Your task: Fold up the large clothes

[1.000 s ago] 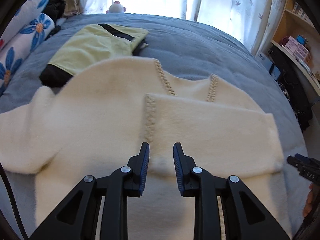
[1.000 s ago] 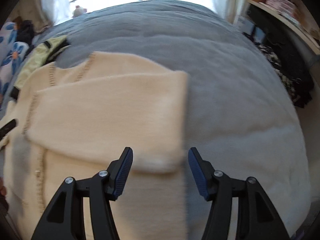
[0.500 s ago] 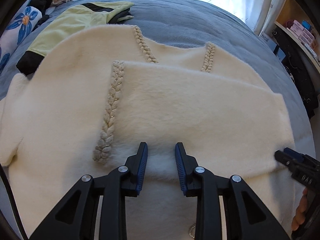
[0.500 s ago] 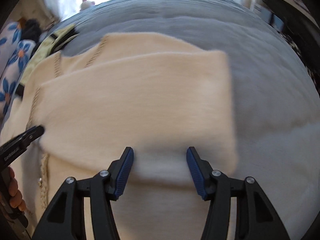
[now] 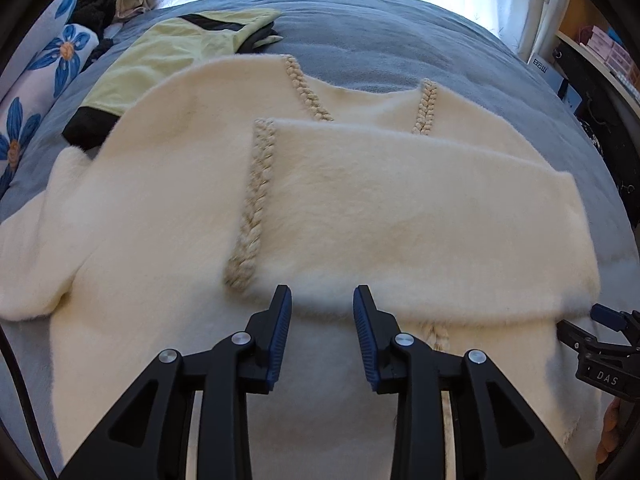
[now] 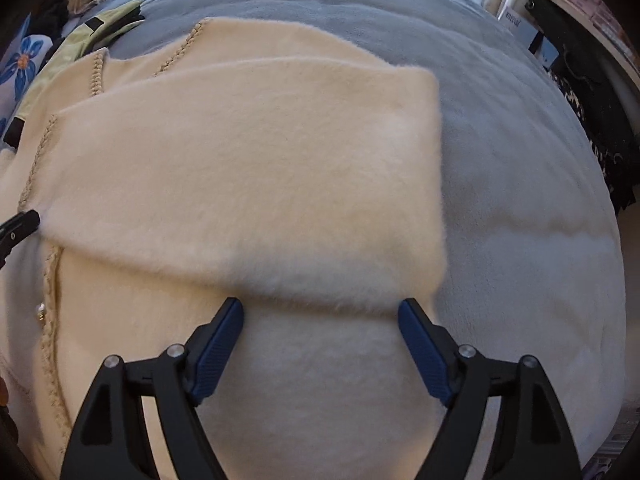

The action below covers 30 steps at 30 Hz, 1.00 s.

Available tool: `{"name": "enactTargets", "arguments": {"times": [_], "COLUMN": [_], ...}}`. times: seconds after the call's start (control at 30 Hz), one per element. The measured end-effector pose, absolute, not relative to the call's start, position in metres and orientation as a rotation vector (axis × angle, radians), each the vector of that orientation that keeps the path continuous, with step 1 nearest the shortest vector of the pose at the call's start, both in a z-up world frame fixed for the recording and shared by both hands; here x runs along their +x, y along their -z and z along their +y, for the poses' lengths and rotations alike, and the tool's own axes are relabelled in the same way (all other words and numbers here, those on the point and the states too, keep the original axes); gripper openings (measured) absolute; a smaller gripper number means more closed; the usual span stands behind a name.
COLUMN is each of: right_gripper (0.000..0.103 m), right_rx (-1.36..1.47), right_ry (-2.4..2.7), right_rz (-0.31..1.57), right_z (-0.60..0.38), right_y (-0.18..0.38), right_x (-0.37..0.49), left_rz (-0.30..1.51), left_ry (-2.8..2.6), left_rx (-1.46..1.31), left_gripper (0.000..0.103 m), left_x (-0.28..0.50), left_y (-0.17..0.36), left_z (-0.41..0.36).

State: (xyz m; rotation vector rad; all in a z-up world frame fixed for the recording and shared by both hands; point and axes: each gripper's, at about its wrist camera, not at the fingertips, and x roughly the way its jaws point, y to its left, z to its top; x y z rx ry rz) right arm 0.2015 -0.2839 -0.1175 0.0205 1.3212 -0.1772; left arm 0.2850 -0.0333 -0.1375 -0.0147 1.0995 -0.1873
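Cream fleece cardigan (image 5: 160, 208) flat on grey bed (image 5: 400, 40), sleeve (image 5: 420, 216) folded across, braided trim, left gripper (image 5: 322, 298) and right gripper (image 6: 320, 308) both parted, holding nothing

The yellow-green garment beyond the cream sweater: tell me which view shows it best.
The left wrist view. There the yellow-green garment lies almost whole on the grey bedspread, with its black band and black cuff plain. The right wrist view catches only a squeezed sliver of it at the upper left edge, behind the cream sweater.
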Motion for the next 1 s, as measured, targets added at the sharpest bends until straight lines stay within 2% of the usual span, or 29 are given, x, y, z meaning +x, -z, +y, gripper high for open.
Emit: {"name": "enactTargets", "arguments": {"times": [0.23, 0.4, 0.63, 0.7, 0.77, 1.0], "right_gripper": [0.079, 0.079, 0.079, 0.079, 0.079, 0.079], "right_rx": [0.126, 0.129, 0.240, 0.237, 0.214, 0.115], "right_ry": [0.104, 0.042, -0.047, -0.049, -0.051, -0.046], "right_rz": [1.285, 1.209, 1.155, 1.138, 1.119, 1.050], "right_z": [-0.266, -0.242, -0.223, -0.215, -0.200, -0.155], "right_y": [0.079, 0.044, 0.012, 0.005, -0.001, -0.019], "right_x": [0.158, 0.120, 0.095, 0.090, 0.084, 0.070], "left_rz": [1.069, 1.030, 0.950, 0.916, 0.897, 0.848], "left_ry": [0.171, 0.153, 0.162, 0.164, 0.164, 0.146], "left_rx": [-0.005, -0.031, -0.062, -0.060, -0.062, -0.092], "left_gripper": [0.031, 0.039, 0.040, 0.041, 0.047, 0.049], "left_x": [0.246, 0.214, 0.171, 0.157, 0.145, 0.116], "left_y": [0.106, 0.082, 0.048, 0.037, 0.029, 0.010], "left_z": [-0.006, 0.013, 0.028, 0.034, 0.039, 0.070]}}
